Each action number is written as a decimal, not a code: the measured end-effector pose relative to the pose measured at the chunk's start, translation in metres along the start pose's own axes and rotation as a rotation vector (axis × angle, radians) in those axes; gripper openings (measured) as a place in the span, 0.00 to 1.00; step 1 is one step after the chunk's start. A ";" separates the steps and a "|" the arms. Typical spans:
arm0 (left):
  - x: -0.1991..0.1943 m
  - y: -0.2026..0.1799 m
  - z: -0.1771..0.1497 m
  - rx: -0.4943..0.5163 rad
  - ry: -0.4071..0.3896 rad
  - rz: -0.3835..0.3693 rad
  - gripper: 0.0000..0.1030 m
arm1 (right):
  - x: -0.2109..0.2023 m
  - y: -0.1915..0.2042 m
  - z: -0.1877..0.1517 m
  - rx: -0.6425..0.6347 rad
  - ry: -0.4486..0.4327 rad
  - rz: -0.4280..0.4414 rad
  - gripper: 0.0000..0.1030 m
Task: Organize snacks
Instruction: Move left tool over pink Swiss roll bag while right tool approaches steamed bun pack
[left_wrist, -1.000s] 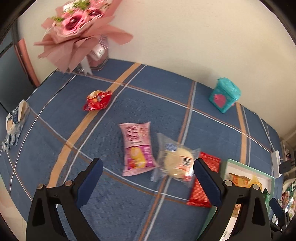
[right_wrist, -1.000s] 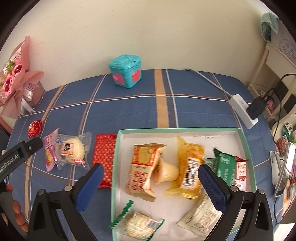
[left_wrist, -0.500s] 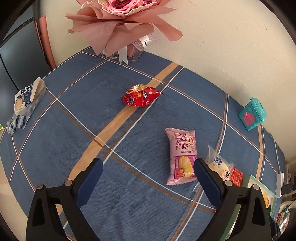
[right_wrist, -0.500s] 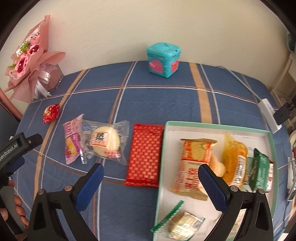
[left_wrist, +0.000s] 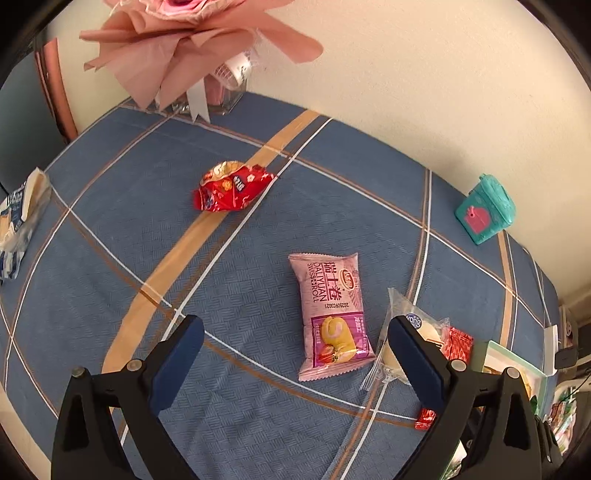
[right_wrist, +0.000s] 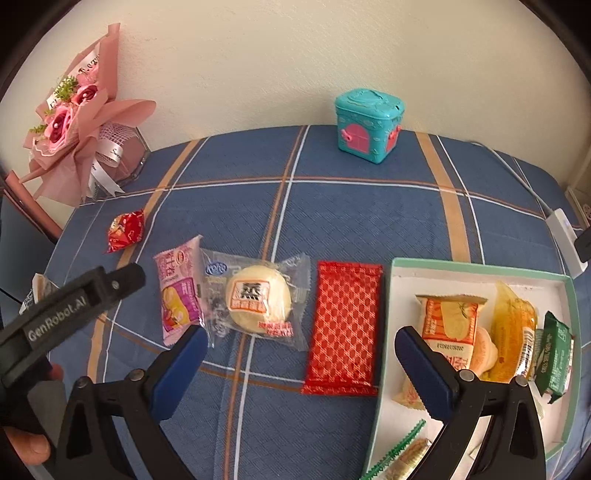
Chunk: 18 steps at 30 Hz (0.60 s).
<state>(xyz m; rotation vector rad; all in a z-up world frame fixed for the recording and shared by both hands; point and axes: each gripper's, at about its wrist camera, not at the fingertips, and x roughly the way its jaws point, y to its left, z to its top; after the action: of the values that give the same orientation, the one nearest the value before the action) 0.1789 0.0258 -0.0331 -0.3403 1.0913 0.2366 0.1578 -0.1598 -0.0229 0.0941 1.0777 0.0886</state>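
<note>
left gripper (left_wrist: 295, 347) wide | pink roll pack (left_wrist: 330, 314) between jaws

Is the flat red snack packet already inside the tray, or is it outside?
Outside. The red packet lies flat on the blue cloth beside the tray.

Spread tongs (left_wrist: 295, 354) above pink snack (left_wrist: 332, 314)

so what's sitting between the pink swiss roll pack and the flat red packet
One snack: the clear-wrapped steamed bun. In the right wrist view it lies between the pink swiss roll pack and the flat red packet, its wrapper edge overlapping the pink pack.
</note>
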 end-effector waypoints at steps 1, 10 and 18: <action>0.001 0.001 0.001 -0.018 0.007 -0.001 0.97 | 0.001 0.001 0.002 0.000 -0.005 0.003 1.00; 0.017 0.003 0.012 -0.076 0.023 -0.075 0.96 | 0.017 0.006 0.017 0.016 -0.005 0.017 0.95; 0.037 -0.012 0.014 -0.042 0.056 -0.114 0.95 | 0.039 0.012 0.022 0.021 0.011 0.040 0.94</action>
<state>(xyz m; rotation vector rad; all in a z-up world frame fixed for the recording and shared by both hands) 0.2110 0.0207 -0.0588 -0.4471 1.1195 0.1493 0.1953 -0.1442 -0.0448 0.1342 1.0877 0.1143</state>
